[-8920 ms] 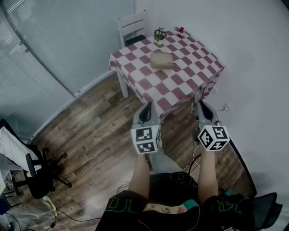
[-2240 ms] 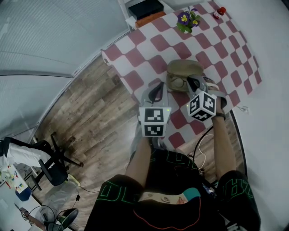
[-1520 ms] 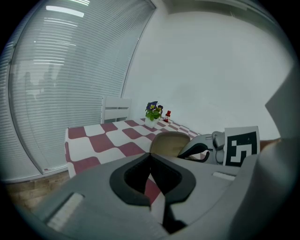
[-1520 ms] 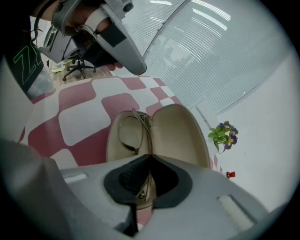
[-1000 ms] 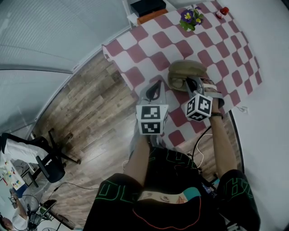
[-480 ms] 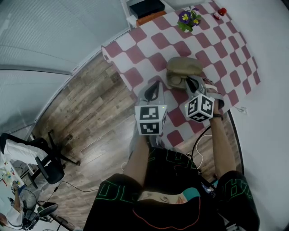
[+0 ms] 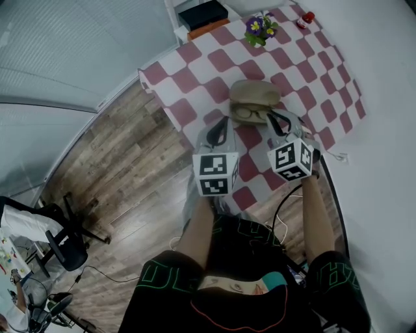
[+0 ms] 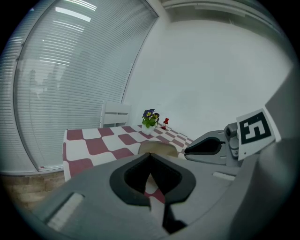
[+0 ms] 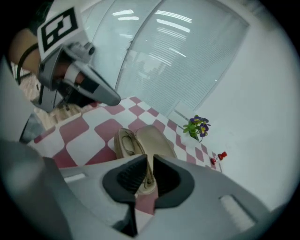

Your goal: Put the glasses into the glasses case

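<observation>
On the red-and-white checked table (image 7: 214,62) a beige glasses case (image 7: 255,93) lies open. Dark-rimmed glasses (image 7: 249,114) rest in its near half. The right gripper view shows the case's lid (image 9: 156,139) beside the base with the glasses (image 9: 123,140). My right gripper (image 7: 275,121) hovers just short of the case's right end, shut and holding nothing. To the case's near left, my left gripper (image 7: 221,127) hangs over the table's front part, also shut and holding nothing. Each gripper appears in the other's view: the right gripper (image 8: 206,147), the left gripper (image 9: 93,89).
A small pot of purple flowers (image 7: 256,27) and a red figurine (image 7: 303,19) stand at the table's far end. A white chair carrying a black box (image 7: 203,14) is behind the table. A white wall runs along the right. Wooden floor and an office chair (image 7: 62,240) lie to the left.
My right gripper has drawn back from over the open case toward me. The left gripper has barely moved. The glasses stay in the case.
</observation>
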`<state>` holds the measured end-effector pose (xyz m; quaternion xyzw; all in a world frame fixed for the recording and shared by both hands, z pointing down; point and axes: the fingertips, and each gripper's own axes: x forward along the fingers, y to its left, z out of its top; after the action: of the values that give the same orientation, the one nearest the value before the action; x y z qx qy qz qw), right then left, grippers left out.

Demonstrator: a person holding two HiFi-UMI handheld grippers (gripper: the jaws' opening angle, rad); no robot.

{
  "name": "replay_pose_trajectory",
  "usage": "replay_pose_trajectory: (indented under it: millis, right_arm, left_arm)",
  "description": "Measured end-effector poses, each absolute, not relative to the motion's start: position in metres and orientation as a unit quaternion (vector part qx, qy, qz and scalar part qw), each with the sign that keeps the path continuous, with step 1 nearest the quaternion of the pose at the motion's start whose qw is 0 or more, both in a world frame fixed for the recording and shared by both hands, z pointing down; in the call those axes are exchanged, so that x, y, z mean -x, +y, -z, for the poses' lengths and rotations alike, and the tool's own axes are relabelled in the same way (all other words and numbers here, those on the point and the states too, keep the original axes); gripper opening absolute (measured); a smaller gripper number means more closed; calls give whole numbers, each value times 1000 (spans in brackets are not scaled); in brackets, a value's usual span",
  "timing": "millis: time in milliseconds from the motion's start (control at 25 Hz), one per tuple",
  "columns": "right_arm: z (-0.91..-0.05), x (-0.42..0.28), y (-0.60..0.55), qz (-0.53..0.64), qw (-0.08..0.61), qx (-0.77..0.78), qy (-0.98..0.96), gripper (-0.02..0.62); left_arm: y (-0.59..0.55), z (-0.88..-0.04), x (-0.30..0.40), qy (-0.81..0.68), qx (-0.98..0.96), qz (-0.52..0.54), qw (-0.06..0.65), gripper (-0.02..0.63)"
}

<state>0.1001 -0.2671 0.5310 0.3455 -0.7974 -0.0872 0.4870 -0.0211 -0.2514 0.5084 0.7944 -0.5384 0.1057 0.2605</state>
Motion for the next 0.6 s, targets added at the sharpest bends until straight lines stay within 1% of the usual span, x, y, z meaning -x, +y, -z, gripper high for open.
replay_pose_trajectory:
  millis: [200,360,600]
  right_arm:
    - [-499,-111,-267,30,408,-400,-820,43]
    - [-477,-126,-265,-32,334,-443,-831,35]
    - [-441,-150,-258,-50,269,-486,-830,26]
  left_arm:
    - [-251,-498,19,-555,-787,-79,256,8]
    - [-247,-479,12,-557,-798,-89,213,8]
    - [-235,-452,0,-560,-804,-68,189,8]
